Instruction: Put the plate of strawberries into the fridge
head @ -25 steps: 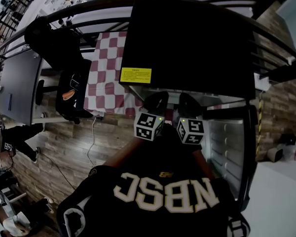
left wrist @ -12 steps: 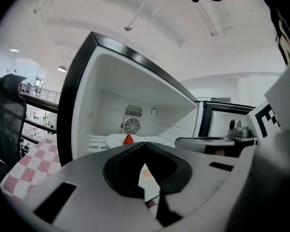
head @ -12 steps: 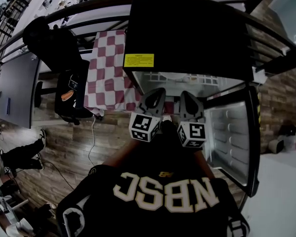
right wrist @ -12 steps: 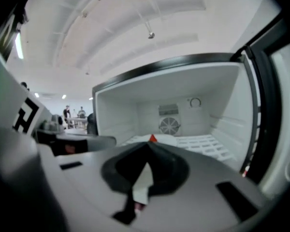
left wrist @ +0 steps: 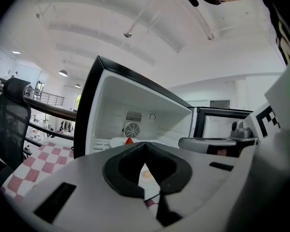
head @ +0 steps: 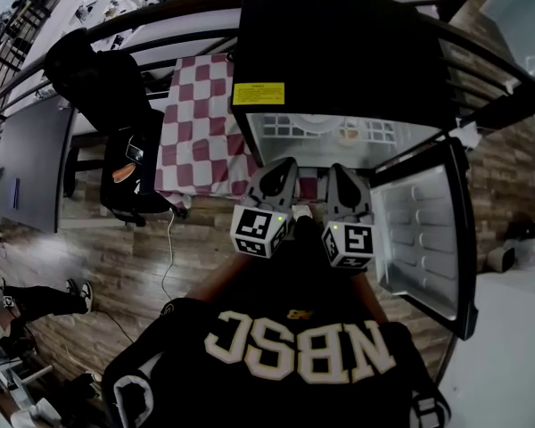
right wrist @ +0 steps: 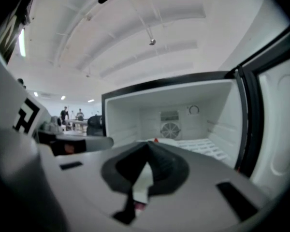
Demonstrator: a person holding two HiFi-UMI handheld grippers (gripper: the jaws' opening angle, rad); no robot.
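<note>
Placement seems done: our left claw (left wrist: 145, 144) and right claw (right wrist: 148, 143) sit shut and empty, white plate of red strawberries (left wrist: 118, 142) shelved ahead, so we next close the black fridge door (head: 425, 232).

Fridge (head: 339, 52): black casing, white interior, standing upright; door (head: 423, 230) swung wide open at the right; plate (left wrist: 117, 142): white, lying flat on the wire shelf (right wrist: 203, 146) inside, below the rear fan grille (right wrist: 170, 129); one red strawberry (left wrist: 129, 140) visible on it
</note>
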